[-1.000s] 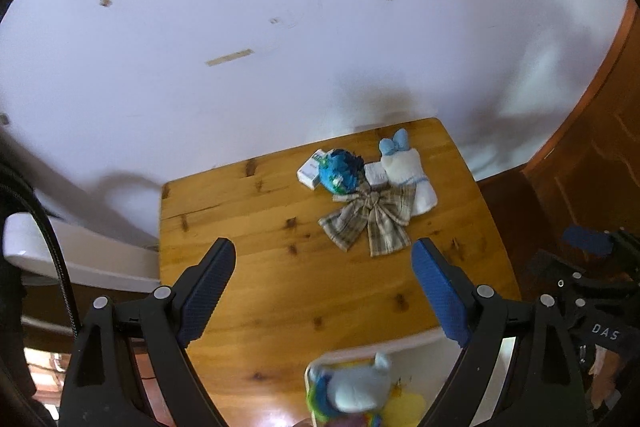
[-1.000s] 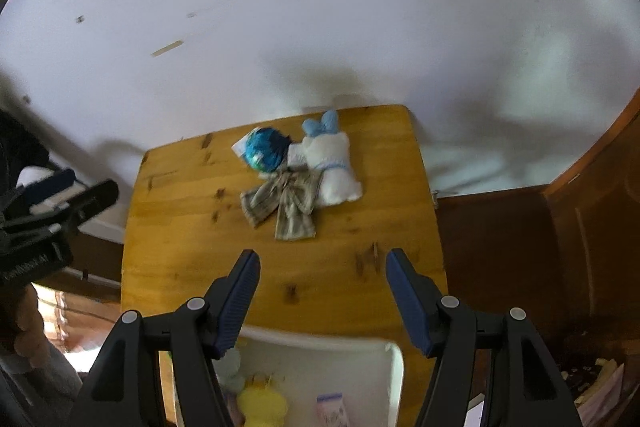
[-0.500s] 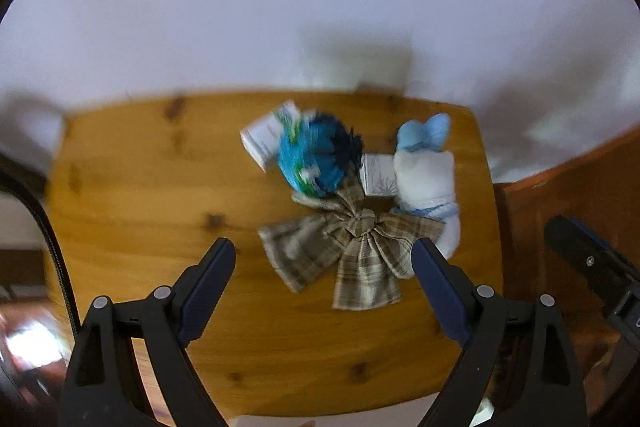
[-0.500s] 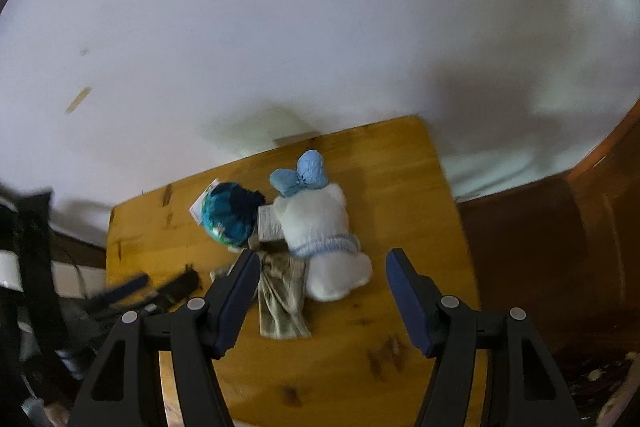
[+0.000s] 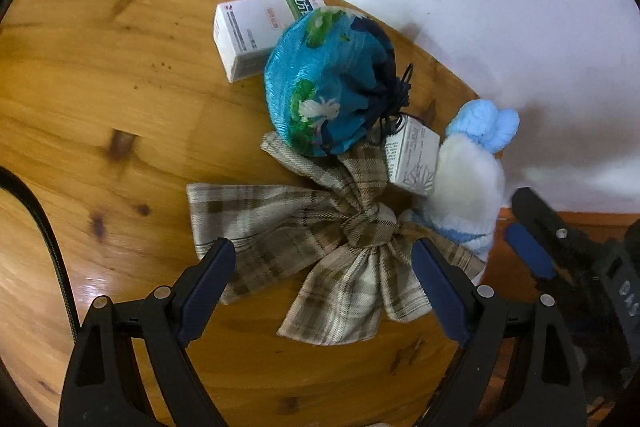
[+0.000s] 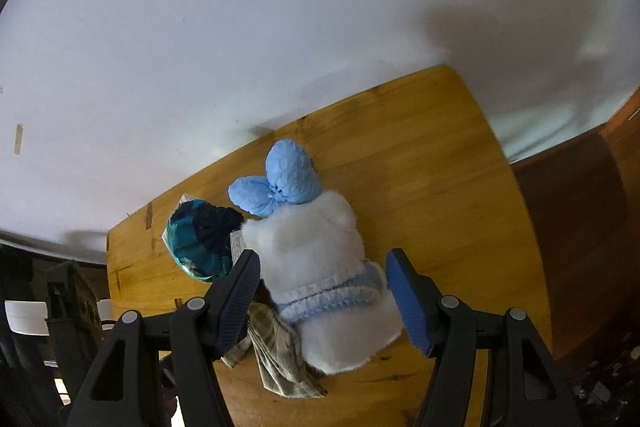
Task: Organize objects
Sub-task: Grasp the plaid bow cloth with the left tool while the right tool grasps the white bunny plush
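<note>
A plaid bow (image 5: 320,243) lies on the wooden table (image 5: 100,115). My left gripper (image 5: 324,287) is open just above it, fingers either side of the knot. Behind it sit a blue-green pouch (image 5: 328,83), a white box (image 5: 260,31) and a small box (image 5: 412,159). A white fluffy garment with a blue bow (image 6: 312,259) lies to the right; it also shows in the left wrist view (image 5: 468,187). My right gripper (image 6: 324,291) is open, its fingers straddling the garment. The pouch (image 6: 200,239) and the plaid bow (image 6: 276,359) show to its left.
The table's right edge (image 6: 520,227) drops to a dark wooden panel (image 6: 580,207). A white wall (image 6: 280,27) stands behind the table. The right gripper's body (image 5: 560,255) shows at the right of the left wrist view.
Both grippers have moved down and forward toward the pile. The left now hovers over the plaid bow, the right straddles the white garment. The tray at the near edge has left view.
</note>
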